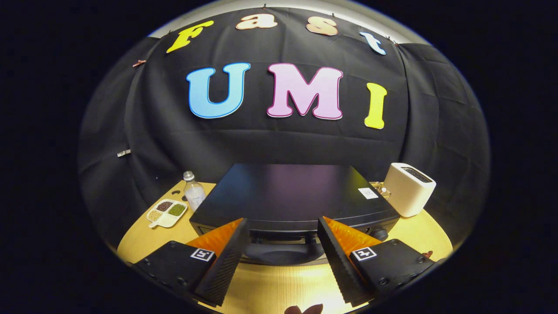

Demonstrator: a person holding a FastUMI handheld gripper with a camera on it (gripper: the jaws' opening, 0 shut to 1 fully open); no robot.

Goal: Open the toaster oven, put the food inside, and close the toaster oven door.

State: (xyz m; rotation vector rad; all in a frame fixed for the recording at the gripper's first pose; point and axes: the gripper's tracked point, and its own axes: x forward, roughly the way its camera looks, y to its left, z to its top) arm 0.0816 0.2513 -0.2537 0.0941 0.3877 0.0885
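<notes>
Black box-shaped toaster oven (287,196) sits on the pale wooden table (274,288) just ahead of the tongs (282,226), whose fingers stand spread apart, holding nothing. Beyond them left: clear plastic bottle (193,190), white four-compartment dish (166,213). Right: cream toaster (409,189).

A black toaster oven (287,192) is showing a smooth, semi-glossy top that is catching soft reflections, on a pale wood-grain table (270,283) shining under the light. At ten o'clock from the oven, a clear, glassy-looking bottle (193,192) is standing by a glossy white sectioned dish (167,213) of grains. At two o'clock, a matt cream toaster (409,188) is sitting. The wall cloth is hanging matt and creased. The gripper (282,231) is spread open, its fingers (226,261) showing a fine ribbed texture.
</notes>
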